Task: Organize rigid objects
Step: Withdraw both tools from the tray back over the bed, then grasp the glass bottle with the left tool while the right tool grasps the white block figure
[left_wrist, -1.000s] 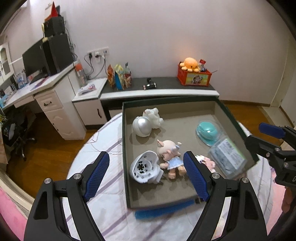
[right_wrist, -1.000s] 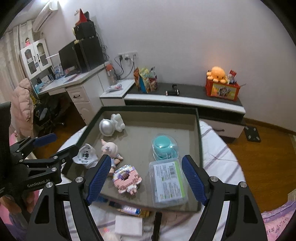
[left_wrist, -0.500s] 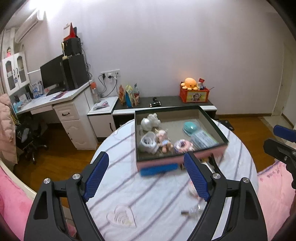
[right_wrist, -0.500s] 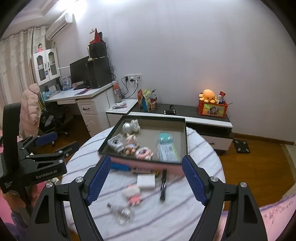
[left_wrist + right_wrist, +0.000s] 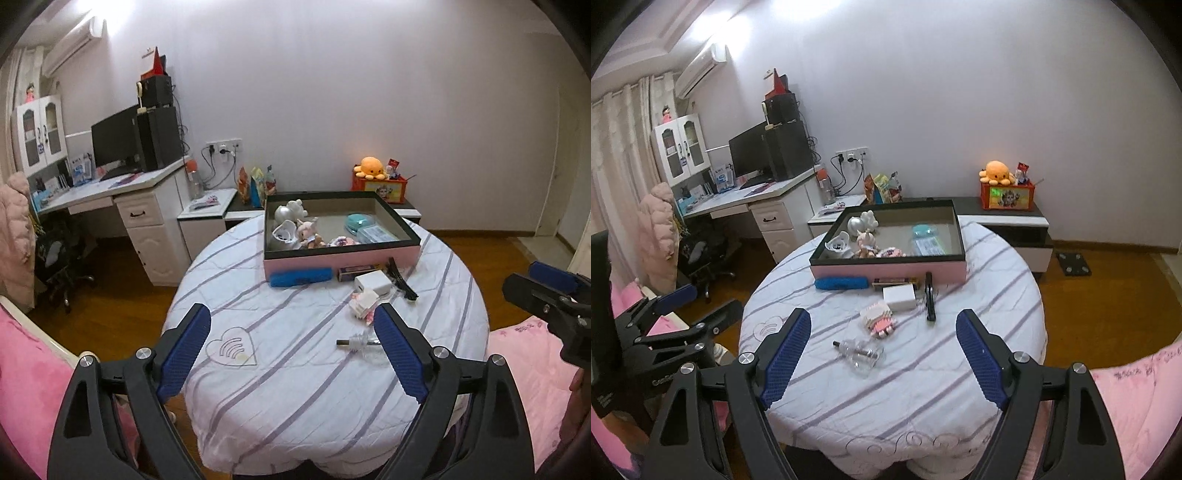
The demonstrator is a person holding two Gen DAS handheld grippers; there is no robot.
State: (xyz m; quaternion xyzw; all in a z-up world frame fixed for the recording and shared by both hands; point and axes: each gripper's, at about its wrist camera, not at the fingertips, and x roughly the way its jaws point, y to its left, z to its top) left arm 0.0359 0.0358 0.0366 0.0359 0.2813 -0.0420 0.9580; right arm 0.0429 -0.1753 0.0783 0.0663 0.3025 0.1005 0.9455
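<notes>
- Left gripper: jaws spread wide with nothing between them; they have just been opening further. It hangs over the near edge of the round tabletop, which is covered by a white cloth with purple stripes.
- Right gripper: jaws spread wide and empty, held over the near part of the same tabletop.
- Tray: pink wall, black rim, at the far side of the tabletop. Inside it lie a white figure, a doll, a teal case and a clear packet.
- Loose on the cloth, just in front of the tray: blue comb, white box, black hair clip.
- Nearer the grippers: pink-and-white block toy and clear bottle, lying on its side.
- Both grippers are well apart from every item.
</notes>
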